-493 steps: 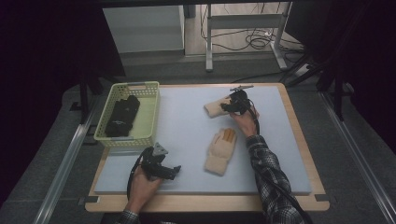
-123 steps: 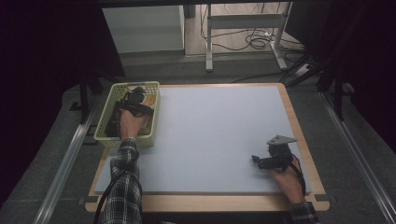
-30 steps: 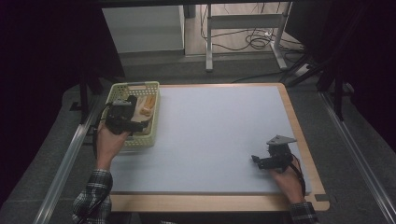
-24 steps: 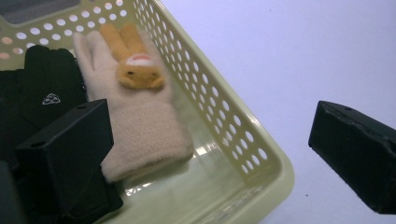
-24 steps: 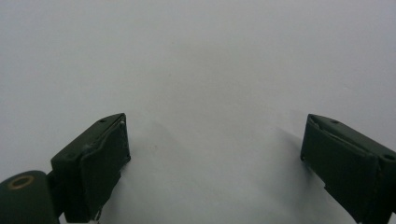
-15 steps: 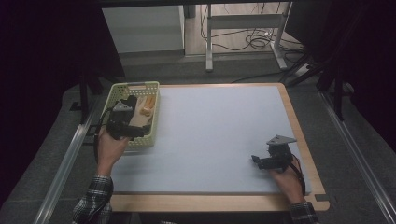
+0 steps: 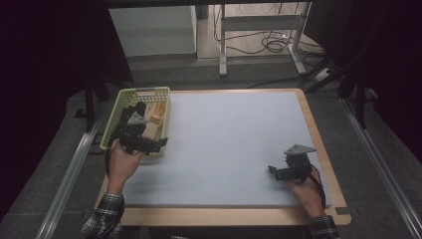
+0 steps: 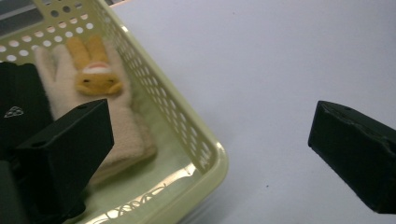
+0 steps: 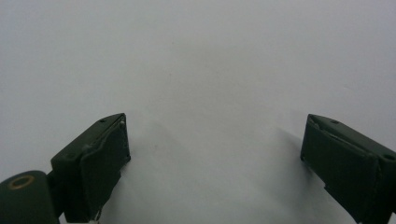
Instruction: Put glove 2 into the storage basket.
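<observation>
A pale yellow-green perforated basket [image 7: 142, 91] stands at the table's left edge. In it lie a cream glove with an orange rabbit face [image 8: 93, 79] [image 7: 157, 112] and a black item [image 8: 18, 107] [image 7: 130, 110]. My left gripper [image 7: 158, 143] hovers at the basket's near right corner, open and empty. In the left gripper view [image 8: 210, 121] one jaw is over the basket's inside and the other over the mat. My right gripper [image 7: 273, 172] rests on the mat at the near right, open [image 9: 215, 140], with nothing between its jaws.
A light grey-blue mat [image 7: 224, 139] covers the wooden table [image 7: 318, 144]. The basket's rim [image 8: 205, 149] runs between my left jaws. Beyond the table are a dark floor, a desk frame and cables [image 7: 268, 45].
My left gripper has drawn back from over the basket's middle to its near right corner, still empty. The right gripper has not moved.
</observation>
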### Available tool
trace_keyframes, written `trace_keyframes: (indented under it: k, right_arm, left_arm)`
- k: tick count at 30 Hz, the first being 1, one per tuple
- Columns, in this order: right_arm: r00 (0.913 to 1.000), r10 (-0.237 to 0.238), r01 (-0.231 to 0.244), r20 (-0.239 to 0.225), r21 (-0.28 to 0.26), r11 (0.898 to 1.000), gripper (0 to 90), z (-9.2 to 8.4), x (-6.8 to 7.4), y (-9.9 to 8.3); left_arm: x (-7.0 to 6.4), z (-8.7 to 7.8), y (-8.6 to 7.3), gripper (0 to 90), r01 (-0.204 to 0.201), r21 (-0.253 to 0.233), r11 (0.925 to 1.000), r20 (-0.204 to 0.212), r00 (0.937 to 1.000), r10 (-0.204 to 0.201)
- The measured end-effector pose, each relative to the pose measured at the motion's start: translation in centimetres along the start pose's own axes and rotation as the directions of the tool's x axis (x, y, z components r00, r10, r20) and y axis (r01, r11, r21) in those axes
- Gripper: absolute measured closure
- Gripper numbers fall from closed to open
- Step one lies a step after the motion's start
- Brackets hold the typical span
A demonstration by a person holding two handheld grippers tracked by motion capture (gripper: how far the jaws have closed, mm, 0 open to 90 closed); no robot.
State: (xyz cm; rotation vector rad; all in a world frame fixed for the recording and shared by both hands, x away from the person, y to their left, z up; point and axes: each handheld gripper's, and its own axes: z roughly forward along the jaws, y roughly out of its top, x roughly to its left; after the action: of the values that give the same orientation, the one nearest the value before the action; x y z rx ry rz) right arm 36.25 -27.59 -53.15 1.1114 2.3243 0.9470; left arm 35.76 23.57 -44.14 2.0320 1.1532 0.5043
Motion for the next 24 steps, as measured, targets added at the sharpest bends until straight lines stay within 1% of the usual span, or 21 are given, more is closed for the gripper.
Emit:
trace_keyframes:
  k: [8, 16, 19, 24]
  right_arm:
    - [1.0, -0.001, 0.001, 0.0, 0.0, 1.0, 7.6, 0.0, 0.0, 0.0]
    - [1.0, 0.002, -0.002, -0.001, 0.0, 1.0, 7.7, 0.0, 0.0, 0.0]
    - [1.0, 0.0, 0.0, -0.001, 0.001, 1.0, 7.7, 0.0, 0.0, 0.0]
    - [1.0, 0.001, -0.001, -0.001, 0.0, 1.0, 7.8, 0.0, 0.0, 0.0]
  left_arm:
    - [-1.7, 0.5, 0.2, 0.7, -0.029, -0.006, 0.9996, 0.018, 0.9994, 0.029]
    - [-3.2, 0.8, 0.3, 0.4, -0.044, -0.013, 0.999, 0.039, 0.9983, 0.044]
    - [-3.6, 0.9, 0.3, 0.4, -0.047, -0.018, 0.9987, 0.049, 0.9976, 0.048]
    - [-4.8, 1.1, 0.4, 0.4, -0.064, -0.029, 0.9975, 0.071, 0.9953, 0.066]
